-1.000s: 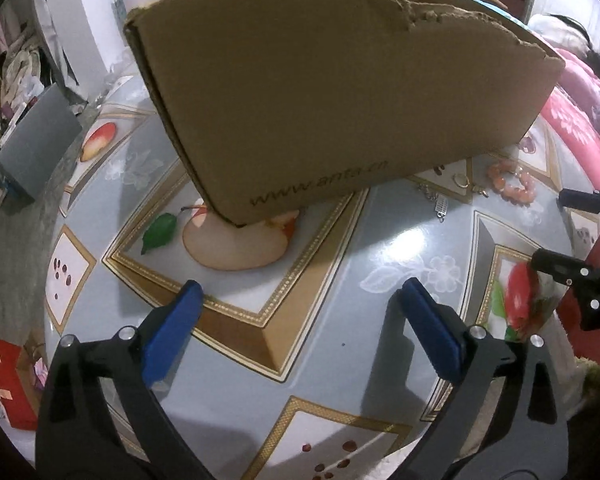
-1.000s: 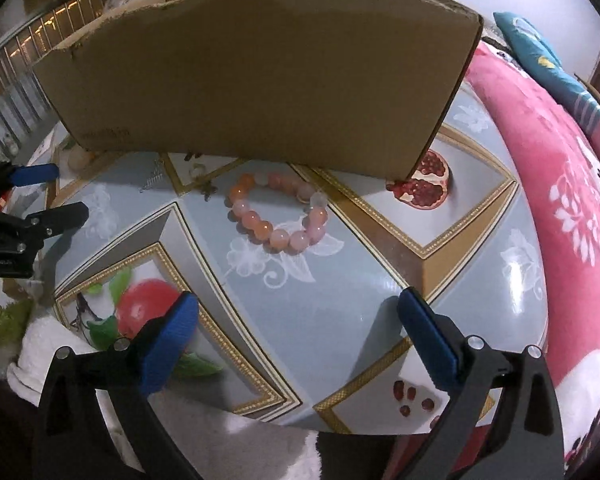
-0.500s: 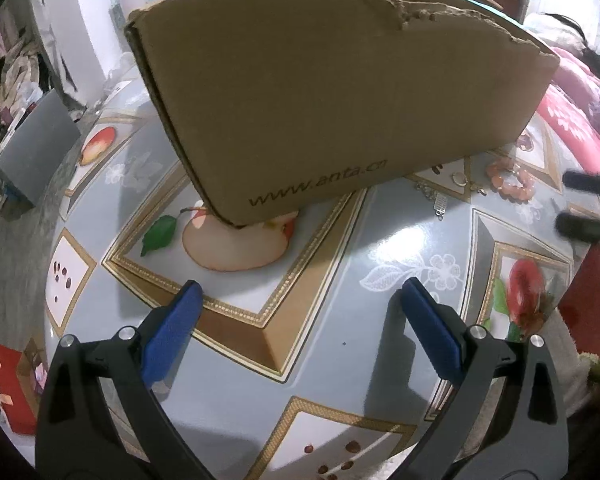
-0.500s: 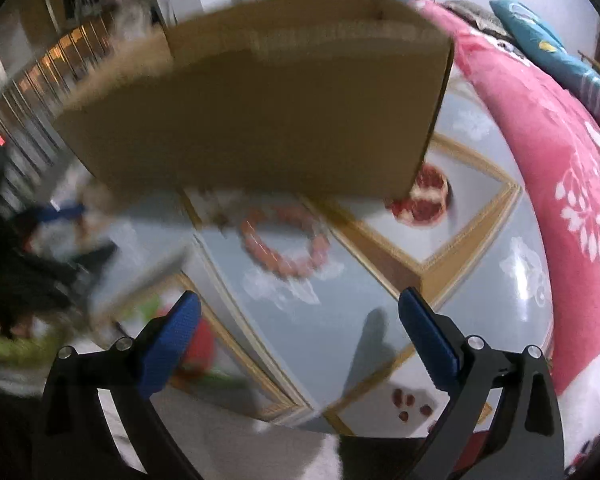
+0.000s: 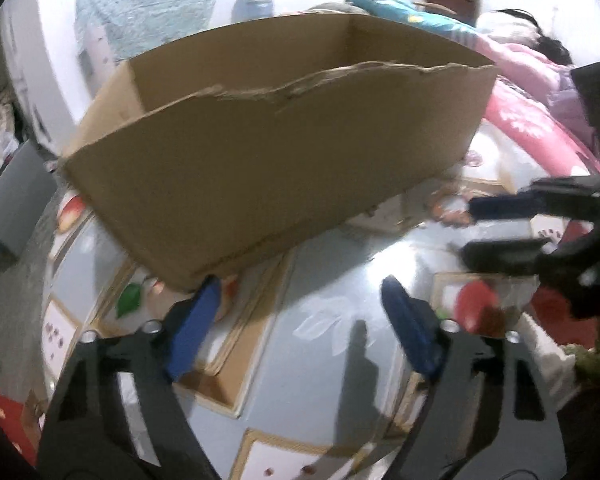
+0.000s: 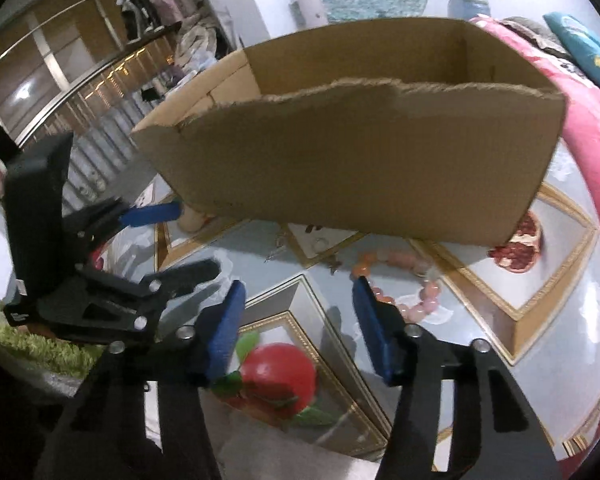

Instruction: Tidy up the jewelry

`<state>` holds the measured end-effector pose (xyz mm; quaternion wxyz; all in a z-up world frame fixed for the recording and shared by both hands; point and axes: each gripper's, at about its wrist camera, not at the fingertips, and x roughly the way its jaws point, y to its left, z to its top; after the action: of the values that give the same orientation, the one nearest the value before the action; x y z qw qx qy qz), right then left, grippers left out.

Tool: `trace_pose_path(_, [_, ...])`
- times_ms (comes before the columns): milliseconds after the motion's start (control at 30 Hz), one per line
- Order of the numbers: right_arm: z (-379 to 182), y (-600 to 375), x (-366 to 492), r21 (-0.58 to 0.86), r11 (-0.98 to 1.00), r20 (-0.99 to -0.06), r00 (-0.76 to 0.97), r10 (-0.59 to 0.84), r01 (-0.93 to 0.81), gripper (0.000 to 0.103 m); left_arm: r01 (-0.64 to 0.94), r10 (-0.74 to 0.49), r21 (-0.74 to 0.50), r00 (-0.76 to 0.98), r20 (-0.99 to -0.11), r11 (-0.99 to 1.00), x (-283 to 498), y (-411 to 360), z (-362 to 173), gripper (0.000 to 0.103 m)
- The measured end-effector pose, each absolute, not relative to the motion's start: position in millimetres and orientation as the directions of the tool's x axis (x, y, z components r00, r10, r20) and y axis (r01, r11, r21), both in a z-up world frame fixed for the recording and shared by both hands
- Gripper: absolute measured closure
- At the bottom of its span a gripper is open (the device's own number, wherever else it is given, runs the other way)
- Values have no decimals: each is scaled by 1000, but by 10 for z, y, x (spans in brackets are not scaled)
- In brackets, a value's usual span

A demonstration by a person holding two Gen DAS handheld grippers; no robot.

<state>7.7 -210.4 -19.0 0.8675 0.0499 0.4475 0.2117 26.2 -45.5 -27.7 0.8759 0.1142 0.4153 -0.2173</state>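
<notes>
A pink and orange bead bracelet (image 6: 410,280) lies on the fruit-patterned tablecloth (image 6: 480,344), just in front of an open cardboard box (image 6: 360,168). Small earrings and rings (image 6: 320,245) and a short chain (image 6: 274,255) lie by the box's lower edge. My right gripper (image 6: 296,286) hovers above the cloth with its jaws closing and nothing between them; its right fingertip sits at the bracelet's near left edge. My left gripper (image 5: 300,286) hovers near the box's (image 5: 268,160) left corner, jaws closing on nothing. In the left wrist view the right gripper (image 5: 470,228) points at the blurred bracelet (image 5: 450,214).
The box has a torn front rim, and its floor is hidden. A pink quilt (image 6: 592,128) borders the table on the right. A grey case (image 5: 14,208) stands on the floor at the left. In the right wrist view the left gripper (image 6: 198,239) is close by.
Both grippers' jaws have narrowed. Both views have tipped upward, so the box's open top now shows. The right gripper has come nearer the bracelet and the left gripper.
</notes>
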Motion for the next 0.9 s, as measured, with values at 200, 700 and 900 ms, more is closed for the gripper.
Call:
trace_pose_path(200, [-287,-2226,229,290,920,-769,507,389,-265,64,532,-339,-13,520,-784,847,358,-662,-333,65])
trace_pose_path(700, [-356,-2368,317,330,920,-756,524,392,-211,68,618,-340,40,484,-807,785,423,-982,-414,93])
trace_pose_path(900, [-318,-2380,275,325,922,-750,536,387,-210,68,634,-314,90,496,-810,768,356,-1021,-404,99])
